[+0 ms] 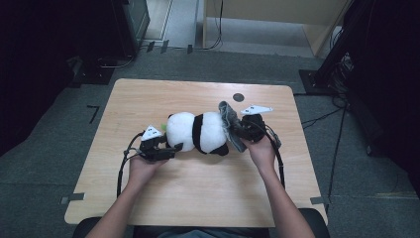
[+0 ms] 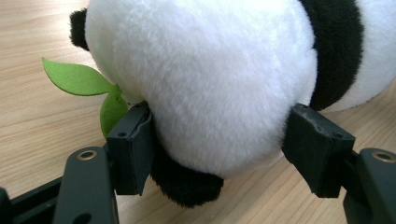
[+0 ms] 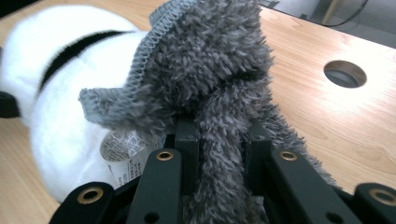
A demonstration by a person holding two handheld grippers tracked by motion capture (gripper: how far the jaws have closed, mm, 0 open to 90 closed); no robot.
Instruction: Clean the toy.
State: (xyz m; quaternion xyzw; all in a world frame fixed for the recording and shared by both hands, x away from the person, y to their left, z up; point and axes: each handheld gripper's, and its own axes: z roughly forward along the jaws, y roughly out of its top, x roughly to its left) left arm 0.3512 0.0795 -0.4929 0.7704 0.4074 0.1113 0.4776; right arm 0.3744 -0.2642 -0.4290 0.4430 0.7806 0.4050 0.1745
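We see the left gripper (image 2: 219, 154) clamped on the plush black-and-white panda toy (image 1: 198, 131) at mid-table; the right gripper (image 3: 219, 154) pinches the fuzzy grey cloth (image 3: 210, 70) beside it.

The counter (image 1: 198, 198) is a pale wooden top with rounded corners, and it serves as the landmark here. A small round hole (image 1: 238, 97) is cut into it near its far edge, right of the middle; the right gripper view shows the same hole (image 3: 345, 73) as a dark-rimmed opening in the wood. Grey carpet floor (image 1: 44, 148) surrounds the counter on all sides. Beyond its far left corner stands a dark cabinet (image 1: 130, 22). Beyond its far edge a light wooden panel (image 1: 277, 11) rises. Past the counter's right side, black cables (image 1: 341, 124) trail over the floor.
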